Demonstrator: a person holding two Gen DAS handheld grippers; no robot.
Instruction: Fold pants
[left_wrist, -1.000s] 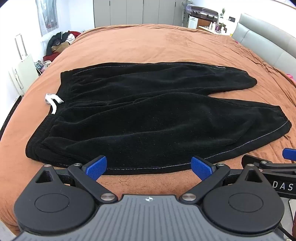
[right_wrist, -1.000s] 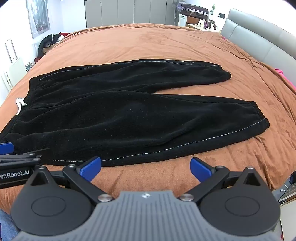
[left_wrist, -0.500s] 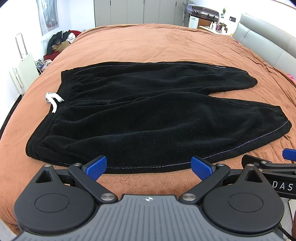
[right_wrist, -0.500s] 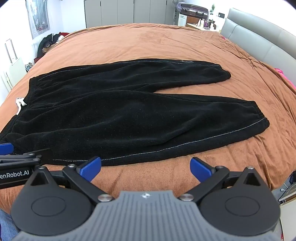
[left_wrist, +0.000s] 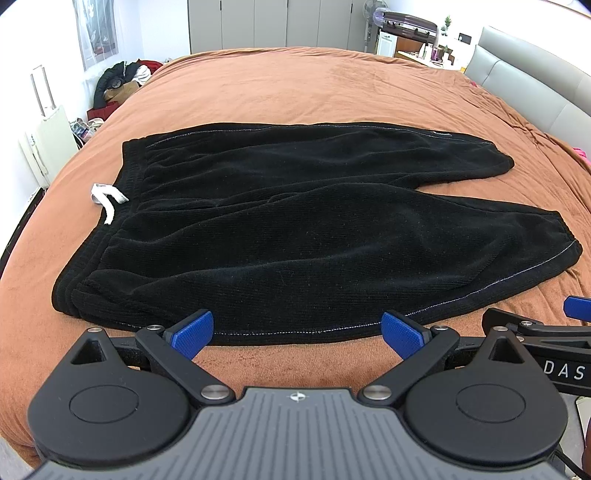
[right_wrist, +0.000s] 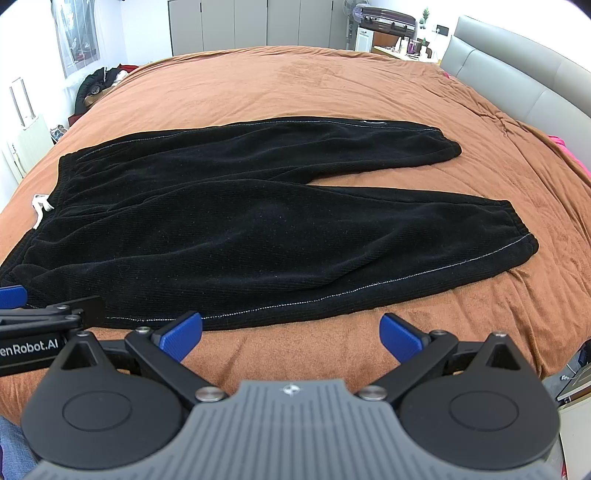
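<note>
Two grippers hover side by side at the near edge of the bed, both spread wide with nothing between their blue pads; the left gripper (left_wrist: 297, 330) sits just short of the near hem of the pants (left_wrist: 280, 225), and the right gripper (right_wrist: 290, 332) sits further toward the cuffs, over bare blanket (right_wrist: 332, 347) just short of the same seam.

The pants lie flat on the brown blanket, waistband to the left and both legs running right; the legs are splayed in a narrow V, the far leg (right_wrist: 332, 147) apart from the near leg (right_wrist: 332, 229) at the cuffs; a white drawstring (left_wrist: 107, 197) pokes out at the waistband.

By my reading no fold has been made yet: the garment is only spread out, so the lengthwise fold of one leg onto the other and the crosswise folds all remain.

The left wrist view shows the whole waistband and its near corner (left_wrist: 68, 295), which the right wrist view cuts off at its left edge; the right wrist view gives a clearer look at the near cuff (right_wrist: 517, 236) and the blanket beyond it; each view catches the other gripper's tip at its side.
</note>
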